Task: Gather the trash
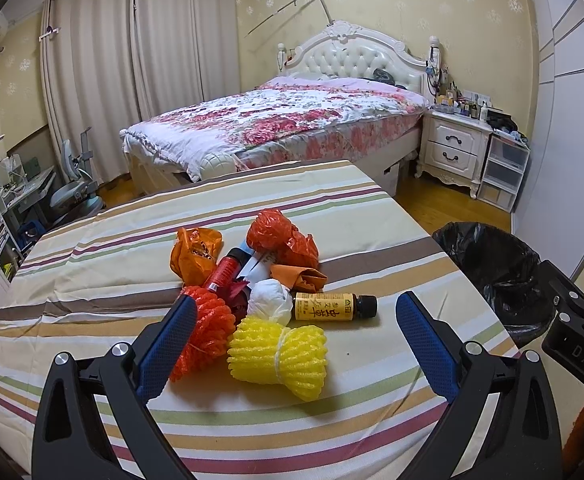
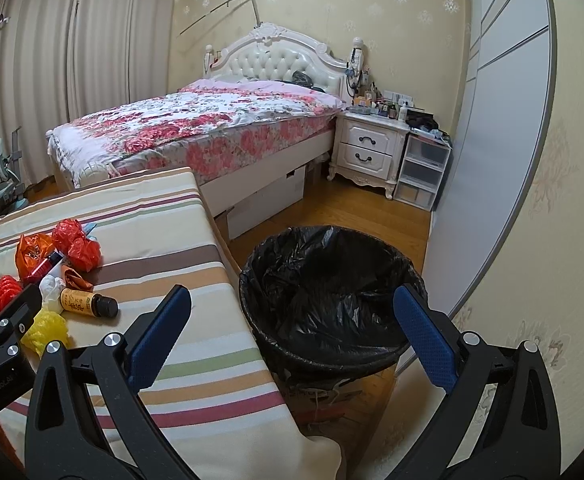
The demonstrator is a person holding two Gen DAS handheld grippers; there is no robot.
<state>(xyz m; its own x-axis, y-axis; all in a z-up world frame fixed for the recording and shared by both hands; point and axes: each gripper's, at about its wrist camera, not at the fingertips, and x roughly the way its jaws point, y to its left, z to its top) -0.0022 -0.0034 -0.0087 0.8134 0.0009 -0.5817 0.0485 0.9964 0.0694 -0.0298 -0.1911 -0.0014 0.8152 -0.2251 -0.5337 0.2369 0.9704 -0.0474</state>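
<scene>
A pile of trash lies on the striped table (image 1: pixel 92 264): a yellow foam net (image 1: pixel 280 354), an orange foam net (image 1: pixel 206 328), a white paper ball (image 1: pixel 270 300), a small brown bottle with a yellow label (image 1: pixel 334 307), a red tube (image 1: pixel 226 270), and orange and red plastic bags (image 1: pixel 196 254). My left gripper (image 1: pixel 296 344) is open and empty, its jaws either side of the yellow net, just above it. My right gripper (image 2: pixel 292 332) is open and empty over the bin (image 2: pixel 332 292) lined with a black bag, to the right of the table (image 2: pixel 196 344). The pile also shows in the right wrist view (image 2: pixel 52 280).
A bed (image 1: pixel 276 124) with a floral cover stands behind the table. A white nightstand (image 1: pixel 452 144) and plastic drawers (image 1: pixel 504 172) are at the back right. A wardrobe (image 2: pixel 492 120) lines the right wall. A desk and chair (image 1: pixel 72 188) are at the left.
</scene>
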